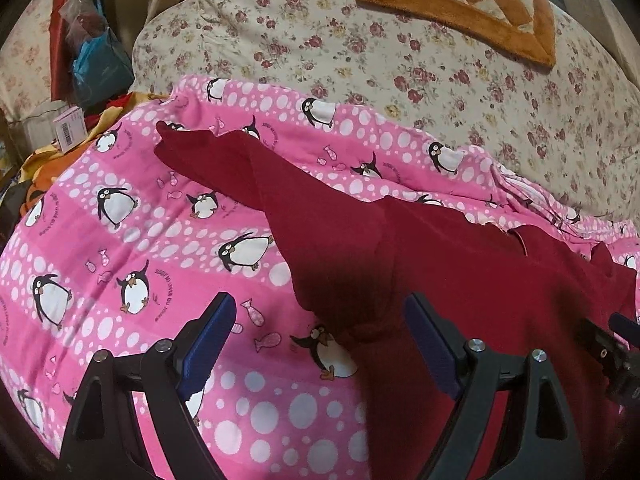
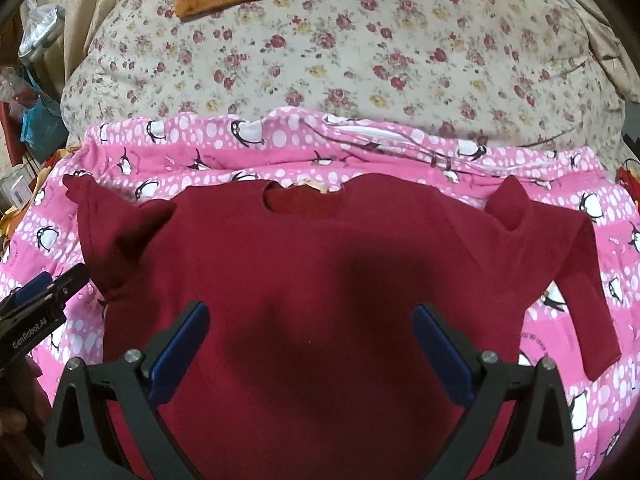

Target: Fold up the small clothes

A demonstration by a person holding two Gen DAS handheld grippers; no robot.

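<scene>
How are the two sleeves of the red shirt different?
In the right wrist view, the left sleeve looks bunched and folded over near the shoulder, while the right sleeve lies stretched out long and flat. The left sleeve's cuff points up toward the flowery quilt; the right sleeve's cuff points down. Both are dark red and rest on the pink penguin blanket.

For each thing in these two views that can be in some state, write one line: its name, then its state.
dark red top: spread flat, unfolded, neck opening away from the grippers
its right sleeve: stretched out flat on the blanket
its left sleeve: stretched out, rumpled near the armpit
pink penguin blanket: spread under the top, bunched along its far edge
left gripper: open, empty
right gripper: open, empty, over the top
</scene>
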